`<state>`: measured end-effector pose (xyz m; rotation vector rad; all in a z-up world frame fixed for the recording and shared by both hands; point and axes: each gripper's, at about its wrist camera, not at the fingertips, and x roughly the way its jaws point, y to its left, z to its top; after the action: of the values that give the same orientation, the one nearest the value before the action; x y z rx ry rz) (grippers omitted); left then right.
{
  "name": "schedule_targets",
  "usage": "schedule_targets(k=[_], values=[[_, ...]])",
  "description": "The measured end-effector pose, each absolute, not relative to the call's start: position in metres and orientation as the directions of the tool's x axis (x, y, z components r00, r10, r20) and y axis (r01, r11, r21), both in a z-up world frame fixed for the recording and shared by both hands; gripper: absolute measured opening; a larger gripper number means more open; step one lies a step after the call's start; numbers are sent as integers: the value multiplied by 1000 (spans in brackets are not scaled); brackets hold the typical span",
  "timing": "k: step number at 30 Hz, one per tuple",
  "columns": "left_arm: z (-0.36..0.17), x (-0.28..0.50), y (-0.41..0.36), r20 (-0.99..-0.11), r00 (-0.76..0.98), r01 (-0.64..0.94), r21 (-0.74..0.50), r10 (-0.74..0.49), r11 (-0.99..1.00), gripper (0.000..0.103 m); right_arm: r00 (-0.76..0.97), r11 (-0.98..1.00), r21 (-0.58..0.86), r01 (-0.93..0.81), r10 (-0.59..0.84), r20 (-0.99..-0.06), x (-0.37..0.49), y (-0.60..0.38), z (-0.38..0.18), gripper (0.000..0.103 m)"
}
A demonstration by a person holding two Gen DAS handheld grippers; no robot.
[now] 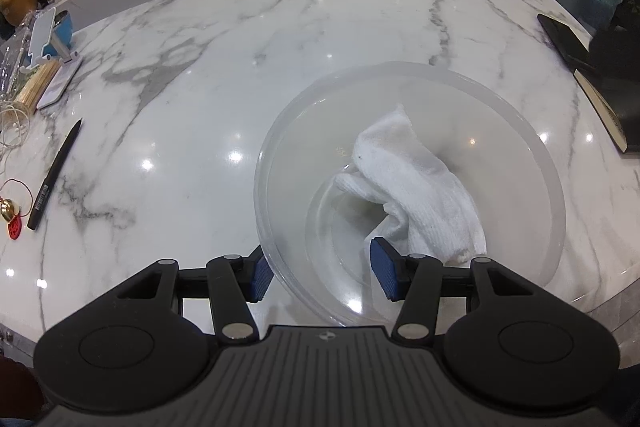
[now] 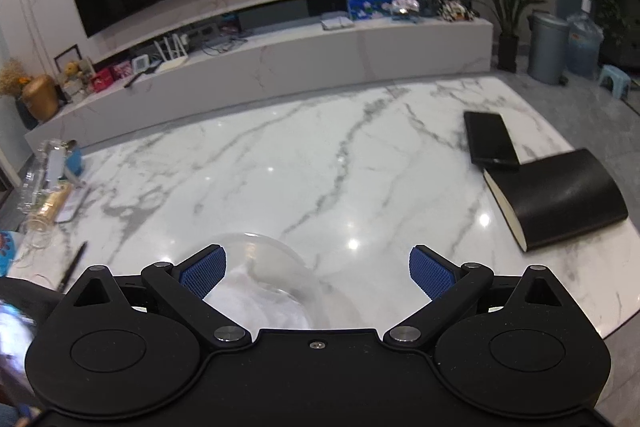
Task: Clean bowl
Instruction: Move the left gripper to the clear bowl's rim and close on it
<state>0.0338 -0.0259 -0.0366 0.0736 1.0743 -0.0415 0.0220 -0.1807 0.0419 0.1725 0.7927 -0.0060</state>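
Observation:
A clear glass bowl (image 1: 516,115) sits on the marble table near its front edge, with a crumpled white cloth (image 1: 416,187) lying inside. My left gripper (image 1: 320,273) is open and straddles the bowl's near rim, its left pad (image 1: 260,277) outside the wall and its right pad (image 1: 386,271) inside, next to the cloth. In the right wrist view the bowl (image 2: 276,267) and the cloth (image 2: 256,301) show low and left. My right gripper (image 2: 318,273) is open, held above the table just right of the bowl, with nothing between its fingers.
A black pen (image 1: 54,175), a red charm, a phone stand (image 1: 46,39) and a phone lie at the table's left. A black phone (image 2: 490,139) and a black notebook (image 2: 560,197) lie at the right. A TV bench stands beyond the table.

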Motion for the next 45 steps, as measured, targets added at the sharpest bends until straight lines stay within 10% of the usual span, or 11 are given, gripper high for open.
schedule_targets(k=[45], values=[[-35,67,-14,-927,373,27,-16,-25,999,51,591,980,143,140,33,-806,56,-209,-1,98]])
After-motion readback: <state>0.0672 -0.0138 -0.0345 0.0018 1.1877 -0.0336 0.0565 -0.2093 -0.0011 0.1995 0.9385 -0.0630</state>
